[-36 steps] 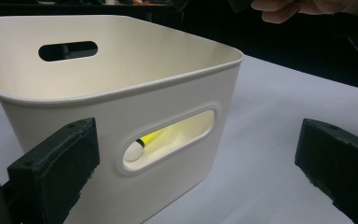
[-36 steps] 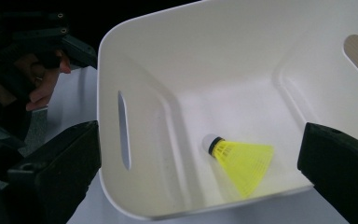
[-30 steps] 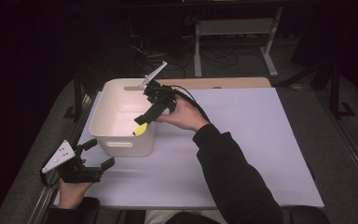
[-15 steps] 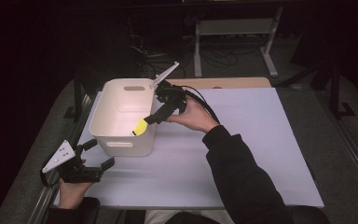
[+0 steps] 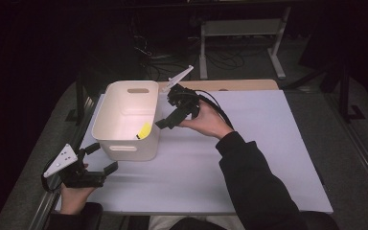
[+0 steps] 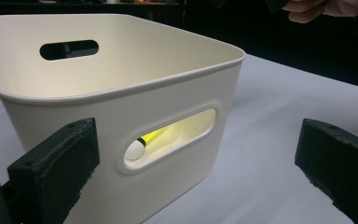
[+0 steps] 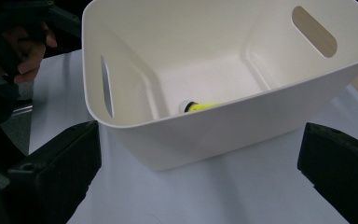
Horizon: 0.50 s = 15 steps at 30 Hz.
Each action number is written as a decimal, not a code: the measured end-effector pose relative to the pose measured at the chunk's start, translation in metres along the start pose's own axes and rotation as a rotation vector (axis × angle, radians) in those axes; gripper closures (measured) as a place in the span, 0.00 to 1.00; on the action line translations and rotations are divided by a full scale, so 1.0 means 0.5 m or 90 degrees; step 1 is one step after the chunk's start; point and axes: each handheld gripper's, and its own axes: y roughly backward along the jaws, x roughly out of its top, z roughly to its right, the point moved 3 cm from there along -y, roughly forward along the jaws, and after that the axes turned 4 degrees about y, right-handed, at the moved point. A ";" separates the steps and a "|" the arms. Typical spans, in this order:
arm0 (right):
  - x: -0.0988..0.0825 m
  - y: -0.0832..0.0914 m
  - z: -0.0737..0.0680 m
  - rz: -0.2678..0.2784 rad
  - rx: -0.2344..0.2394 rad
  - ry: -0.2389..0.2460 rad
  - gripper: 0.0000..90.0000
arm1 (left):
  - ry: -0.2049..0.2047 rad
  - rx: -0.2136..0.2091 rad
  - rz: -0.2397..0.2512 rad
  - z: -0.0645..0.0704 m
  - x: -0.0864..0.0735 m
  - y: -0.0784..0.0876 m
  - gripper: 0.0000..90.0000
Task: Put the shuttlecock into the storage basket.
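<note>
A white plastic bin (image 5: 127, 149) with slot handles stands on the left part of the table. A yellow marker (image 5: 144, 130) with a white cap lies inside it, against the near right wall. My right gripper (image 5: 168, 118) hovers just right of the bin's rim, open with nothing between its jaws. Its view looks down into the bin (image 7: 242, 126) at the marker (image 7: 200, 106), past the right gripper (image 7: 196, 172) itself. My left gripper (image 5: 101, 157) rests open near the table's front left, facing the bin (image 6: 121, 70). The marker (image 6: 144, 139) shows through the bin's handle slot beyond the left gripper (image 6: 196, 161).
A white sheet (image 5: 268, 143) covers the table, with a wooden strip (image 5: 239, 85) along its far edge. A metal stand (image 5: 242, 28) and cables sit on the dark floor behind. The person's left hand (image 7: 25, 44) shows in the right gripper view.
The right gripper let go of the yellow marker, which now lies in the bin, and drew back to the right of the rim. The left gripper stayed still.
</note>
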 end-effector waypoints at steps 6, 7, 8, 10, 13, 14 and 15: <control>-0.020 0.008 0.001 -0.003 -0.006 0.000 0.00 | 0.000 -0.001 0.000 0.000 0.000 -0.001 0.00; -0.024 0.011 0.001 -0.004 -0.007 -0.002 0.00 | 0.000 -0.001 0.000 0.000 0.000 -0.001 0.00; -0.028 0.013 0.002 -0.004 -0.008 -0.005 0.00 | 0.000 -0.001 0.000 0.000 0.000 0.000 0.00; -0.033 0.018 0.004 -0.004 -0.010 -0.009 0.00 | 0.000 -0.001 0.000 0.000 0.000 -0.001 0.00; -0.042 0.027 0.006 0.002 -0.010 -0.012 0.00 | -0.001 -0.001 -0.001 0.000 0.000 -0.001 0.00; -0.044 0.031 0.006 0.006 -0.010 -0.012 0.00 | -0.001 -0.001 -0.001 0.000 0.000 0.000 0.00; -0.047 0.034 0.006 0.009 -0.009 -0.015 0.00 | -0.001 -0.001 -0.002 0.000 0.000 0.000 0.00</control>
